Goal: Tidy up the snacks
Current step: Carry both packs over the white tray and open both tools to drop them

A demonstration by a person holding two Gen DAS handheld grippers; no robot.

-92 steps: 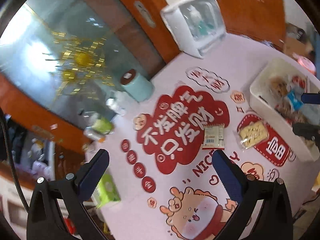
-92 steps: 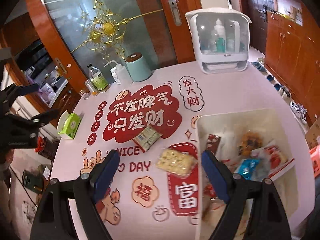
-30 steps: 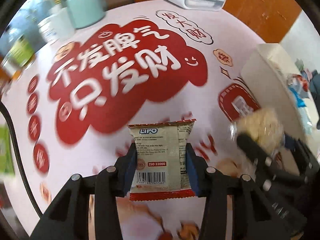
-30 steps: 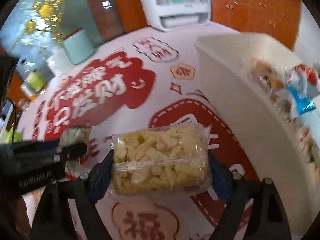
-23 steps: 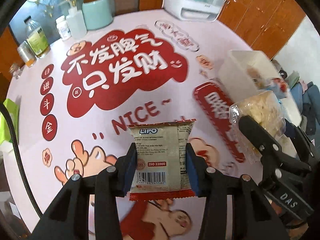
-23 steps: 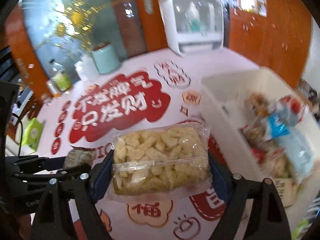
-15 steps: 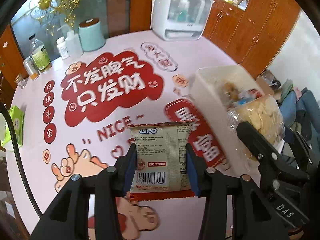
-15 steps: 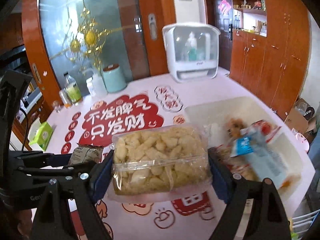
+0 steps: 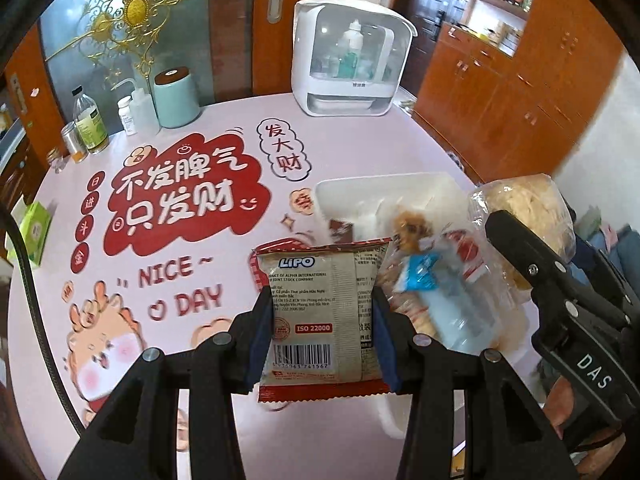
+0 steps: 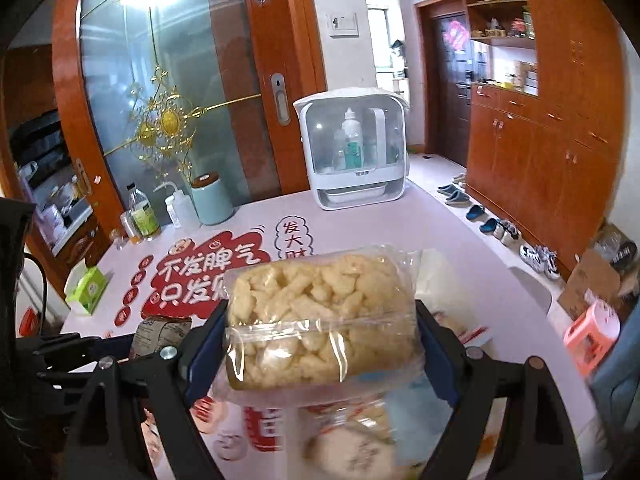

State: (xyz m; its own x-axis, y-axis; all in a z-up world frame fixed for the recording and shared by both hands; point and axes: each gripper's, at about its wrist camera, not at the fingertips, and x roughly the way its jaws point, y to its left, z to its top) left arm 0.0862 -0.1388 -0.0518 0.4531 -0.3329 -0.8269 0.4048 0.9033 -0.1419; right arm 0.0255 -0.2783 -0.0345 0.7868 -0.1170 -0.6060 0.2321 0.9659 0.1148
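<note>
My left gripper (image 9: 322,332) is shut on a beige LiPO snack packet (image 9: 322,312) with red edges, held in the air near the white snack bin (image 9: 348,192). The bin holds several wrapped snacks, among them a blue packet (image 9: 424,276). My right gripper (image 10: 320,344) is shut on a clear bag of pale puffed snacks (image 10: 320,320), held above the bin. That bag also shows in the left wrist view (image 9: 524,216), to the right, with the right gripper's black body below it. The LiPO packet shows at lower left in the right wrist view (image 10: 160,336).
The pink table (image 9: 360,140) has red printed lettering. At its far edge stand a white bottle cabinet (image 9: 348,60), a teal canister (image 9: 176,96) and several bottles (image 9: 90,120). A green tissue pack (image 9: 34,228) lies at the left edge. A pink stool (image 10: 592,336) stands on the floor at right.
Both grippers closed on their snacks on the table, lifted them, and have carried them up and over the white bin; the view now sits higher.
</note>
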